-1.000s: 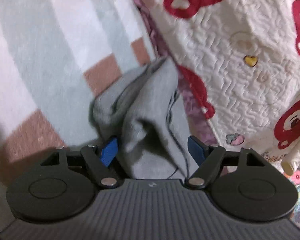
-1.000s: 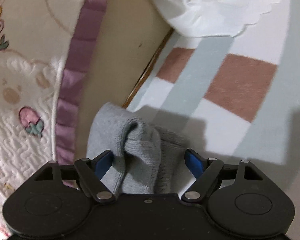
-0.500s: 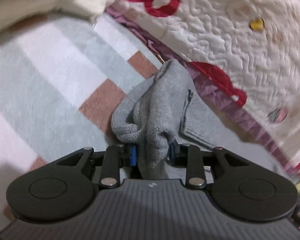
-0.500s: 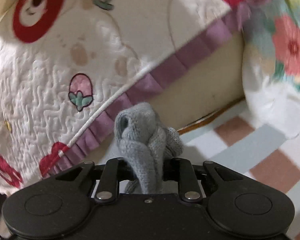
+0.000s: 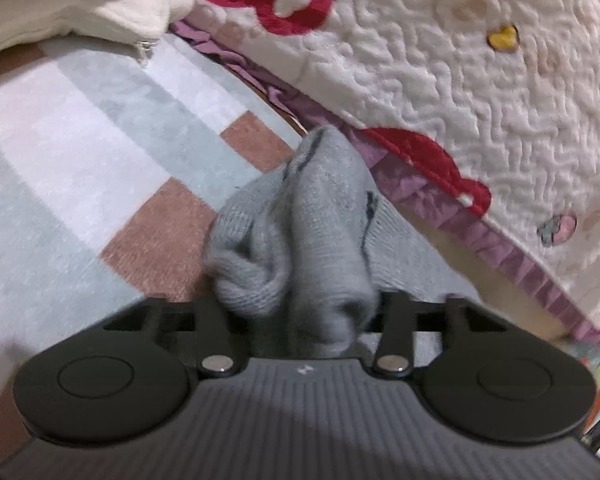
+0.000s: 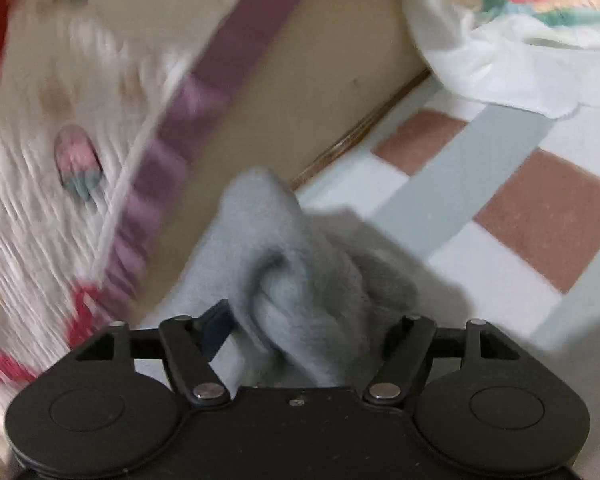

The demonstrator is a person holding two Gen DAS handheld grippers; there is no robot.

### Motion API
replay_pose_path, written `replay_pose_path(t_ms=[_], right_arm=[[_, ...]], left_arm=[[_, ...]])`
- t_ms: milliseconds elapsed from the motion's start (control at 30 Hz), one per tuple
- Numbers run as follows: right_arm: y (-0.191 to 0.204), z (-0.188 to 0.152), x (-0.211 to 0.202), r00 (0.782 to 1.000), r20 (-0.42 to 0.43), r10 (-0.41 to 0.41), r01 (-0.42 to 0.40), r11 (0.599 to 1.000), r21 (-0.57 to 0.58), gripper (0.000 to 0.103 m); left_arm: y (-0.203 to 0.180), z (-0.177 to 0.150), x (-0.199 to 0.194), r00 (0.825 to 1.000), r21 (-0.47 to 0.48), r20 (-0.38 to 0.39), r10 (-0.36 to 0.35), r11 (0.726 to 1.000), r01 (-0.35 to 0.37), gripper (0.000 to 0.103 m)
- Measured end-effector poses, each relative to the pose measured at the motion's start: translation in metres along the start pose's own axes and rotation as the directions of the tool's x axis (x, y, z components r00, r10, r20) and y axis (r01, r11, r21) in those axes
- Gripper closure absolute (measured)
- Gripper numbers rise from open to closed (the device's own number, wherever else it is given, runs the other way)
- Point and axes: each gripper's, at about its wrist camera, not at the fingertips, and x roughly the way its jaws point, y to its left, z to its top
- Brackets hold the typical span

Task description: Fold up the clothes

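A grey knit garment is bunched up between the fingers of my left gripper, which is shut on it and holds it above the checked blanket. In the right wrist view another bunch of the same grey knit fills the gap of my right gripper. Its jaws stand a little apart around the thick fold and clamp it. The fingertips of both grippers are mostly hidden by the cloth.
A white quilt with red figures and a purple frill lies along the right in the left view and on the left in the right view. A cream cushion and a white floral cloth lie at the back.
Both grippers closed on the grey garment and lifted it. In the last half second the right gripper swung right, back toward the blanket; the left moved little.
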Motion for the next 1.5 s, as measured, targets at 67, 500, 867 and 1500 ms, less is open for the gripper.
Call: replay_pose_path(t_ms=[67,500,867,1500], right_arm=[[-0.009,-0.002,0.0,0.999,-0.012,0.052,-0.05,0.99,0.135,0.077],[0.02,0.005,-0.134,0.991,-0.136,-0.007,0.01,1.0,0.022,0.08],[0.008,-0.045,-0.17,0.993,-0.052,-0.108,0.086,0.945,-0.315,0.08],[-0.011,-0.041,-0.174,0.939,-0.073,-0.337,0.269,0.847,-0.458,0.06]], left_arm=[[-0.022,-0.001,-0.012,0.998,0.163,0.014,0.066,0.984,-0.067,0.081],[-0.032,-0.006,-0.12,0.992,0.314,-0.082,0.098,0.947,-0.068,0.081],[-0.034,-0.025,-0.121,0.984,0.376,-0.072,0.165,0.918,-0.126,0.08],[0.018,-0.008,-0.12,0.973,0.169,-0.147,0.176,0.974,-0.151,0.05]])
